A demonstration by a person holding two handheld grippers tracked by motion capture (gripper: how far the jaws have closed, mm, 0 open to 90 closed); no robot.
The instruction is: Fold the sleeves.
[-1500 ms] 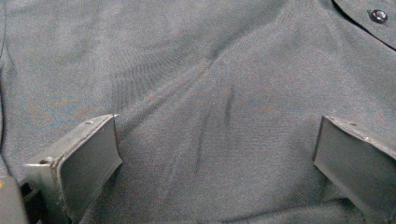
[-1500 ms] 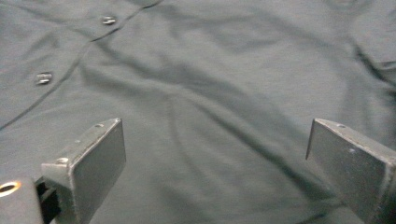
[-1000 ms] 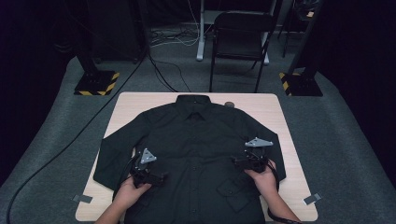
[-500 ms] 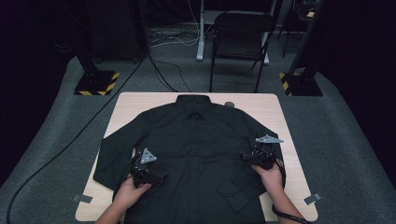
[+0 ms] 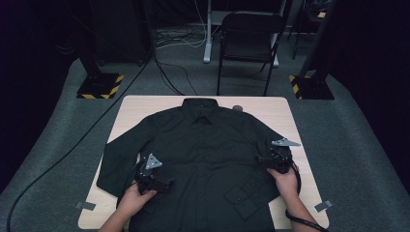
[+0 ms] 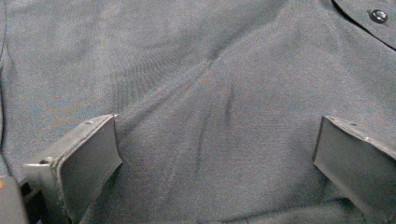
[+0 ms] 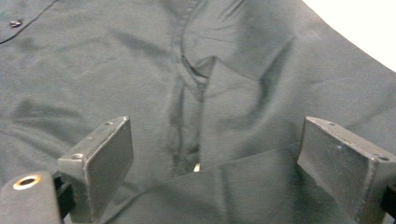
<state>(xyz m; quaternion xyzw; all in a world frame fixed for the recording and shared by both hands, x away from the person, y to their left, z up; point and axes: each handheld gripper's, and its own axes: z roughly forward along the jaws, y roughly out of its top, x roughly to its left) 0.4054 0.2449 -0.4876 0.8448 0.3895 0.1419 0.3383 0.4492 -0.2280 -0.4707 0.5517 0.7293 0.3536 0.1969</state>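
Observation:
A black button-up shirt [image 5: 203, 145] lies flat and face up on the light wooden table [image 5: 140, 108], its collar at the far side. My left gripper [image 5: 159, 180] rests low on the shirt's left front, open, with plain cloth [image 6: 201, 70] between its jaws [image 6: 217, 135] and a button [image 6: 377, 16] at the upper right. My right gripper [image 5: 263, 159] sits at the shirt's right side near the armpit, open [image 7: 215, 135]. Under it run the side seam [image 7: 196, 88] and a folded sleeve edge [image 7: 243, 172]. Its cuff [image 5: 246, 198] lies folded back over the hem.
A black chair [image 5: 251, 38] stands beyond the table. Yellow-and-black stand bases [image 5: 99, 84] [image 5: 309, 87] and cables lie on the grey floor. A small dark round thing [image 5: 237, 107] sits at the far table edge. Bare tabletop [image 7: 364, 28] shows to the right of the sleeve.
My right gripper has moved outward to the right, from the shirt's front toward the right sleeve seam. The left gripper has hardly moved.

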